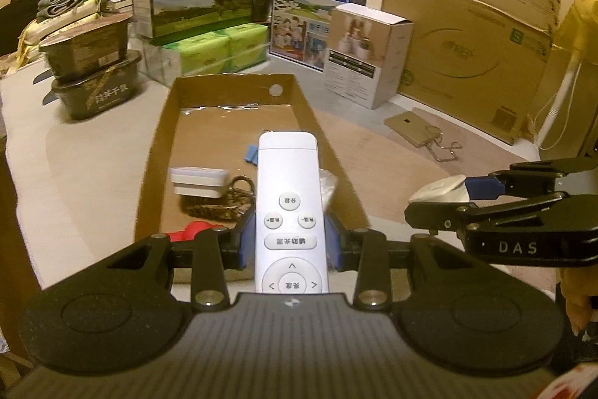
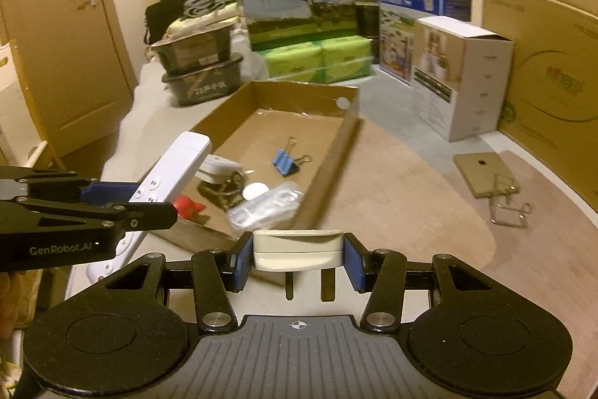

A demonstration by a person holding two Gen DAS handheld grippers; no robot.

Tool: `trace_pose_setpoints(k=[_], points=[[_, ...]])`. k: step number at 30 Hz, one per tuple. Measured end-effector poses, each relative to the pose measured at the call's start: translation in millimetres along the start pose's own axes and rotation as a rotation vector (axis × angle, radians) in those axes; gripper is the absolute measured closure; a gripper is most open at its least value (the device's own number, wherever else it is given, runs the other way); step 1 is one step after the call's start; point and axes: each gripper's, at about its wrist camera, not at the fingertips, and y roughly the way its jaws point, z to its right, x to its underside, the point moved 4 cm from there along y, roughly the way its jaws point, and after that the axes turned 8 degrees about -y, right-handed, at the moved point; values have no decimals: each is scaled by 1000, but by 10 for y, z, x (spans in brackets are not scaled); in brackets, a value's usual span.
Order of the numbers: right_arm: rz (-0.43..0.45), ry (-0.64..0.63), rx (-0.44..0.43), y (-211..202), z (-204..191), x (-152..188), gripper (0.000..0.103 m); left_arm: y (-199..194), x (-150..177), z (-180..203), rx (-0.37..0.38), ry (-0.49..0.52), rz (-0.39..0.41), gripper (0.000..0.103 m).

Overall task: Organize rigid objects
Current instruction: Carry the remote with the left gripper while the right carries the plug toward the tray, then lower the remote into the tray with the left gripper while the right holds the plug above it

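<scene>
While hovering above the near end of the shallow cardboard tray (image 1: 317, 122), clamping a white remote (image 1: 287, 212) between the left gripper (image 1: 289, 236) pads, buttons up, tip reaching over the tray's contents. Pinching a white plug adapter (image 2: 298, 249) in the right gripper (image 2: 298, 258), prongs pointing back, just short of the tray's near wall. Hiding part of a red item (image 2: 188, 206) behind the remote.

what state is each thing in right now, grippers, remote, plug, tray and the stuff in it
left gripper: shut on the white remote, held above the tray
right gripper: shut on the white plug adapter, prongs pointing down
cardboard tray: open-topped, partly filled
blue binder clip: lying in the tray
white box: upright, top flap open
wire clip: outside the tray, on the mat
</scene>
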Motion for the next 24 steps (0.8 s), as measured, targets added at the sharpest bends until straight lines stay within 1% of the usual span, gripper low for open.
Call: trace_pose_setpoints(k=[7,16,24], points=[[3,-24,-18,105,-64,-104,53,1,-73,-123,-10,-14,8,68],[-7,-43,-32,260,-124,-185,53,81,-212,-163,-2,7,8,68],[0,-66,-36,375,-130,-331,53,181,-386,-229,4,14,6,68]])
